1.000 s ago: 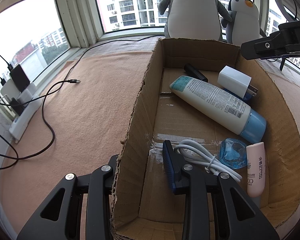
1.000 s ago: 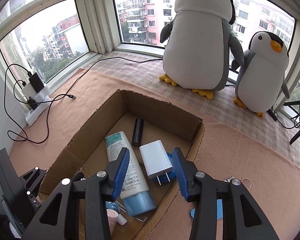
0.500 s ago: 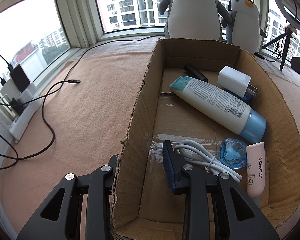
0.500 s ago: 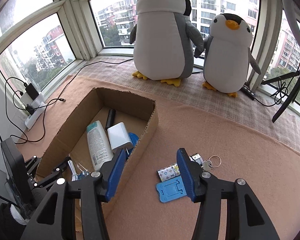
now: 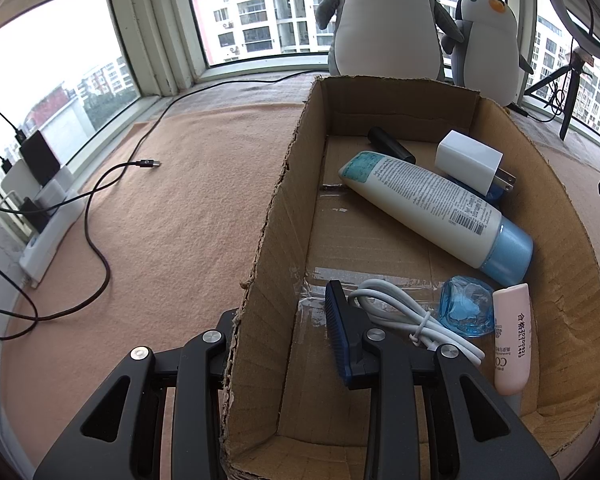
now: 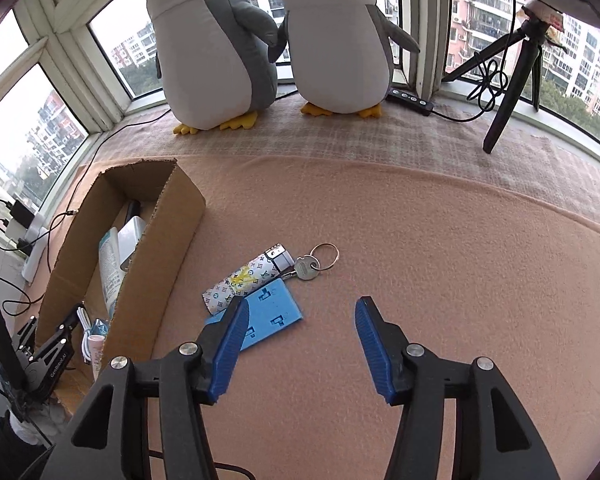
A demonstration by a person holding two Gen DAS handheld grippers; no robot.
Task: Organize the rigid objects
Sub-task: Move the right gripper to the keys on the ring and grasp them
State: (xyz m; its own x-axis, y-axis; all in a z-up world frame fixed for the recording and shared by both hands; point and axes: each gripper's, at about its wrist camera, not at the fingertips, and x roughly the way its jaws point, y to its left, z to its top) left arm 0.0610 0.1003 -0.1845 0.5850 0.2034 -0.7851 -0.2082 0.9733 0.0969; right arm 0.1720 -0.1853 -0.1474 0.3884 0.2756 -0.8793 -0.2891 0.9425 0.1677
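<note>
My left tongs (image 5: 288, 344) pinch the cardboard box (image 5: 572, 240) wall, one finger hidden behind it. Inside, a pink tube (image 5: 512, 340) reads "2020". My right tongs (image 6: 300, 316) hang open and empty, the near finger covering part of a blue stand (image 6: 272, 312) beside a monogrammed lighter (image 6: 248, 280) and key (image 6: 306, 269).

Left wrist view looks down close into the cardboard box (image 5: 380, 240); right wrist view looks down farther right, sharing that box (image 6: 152, 240).
</note>
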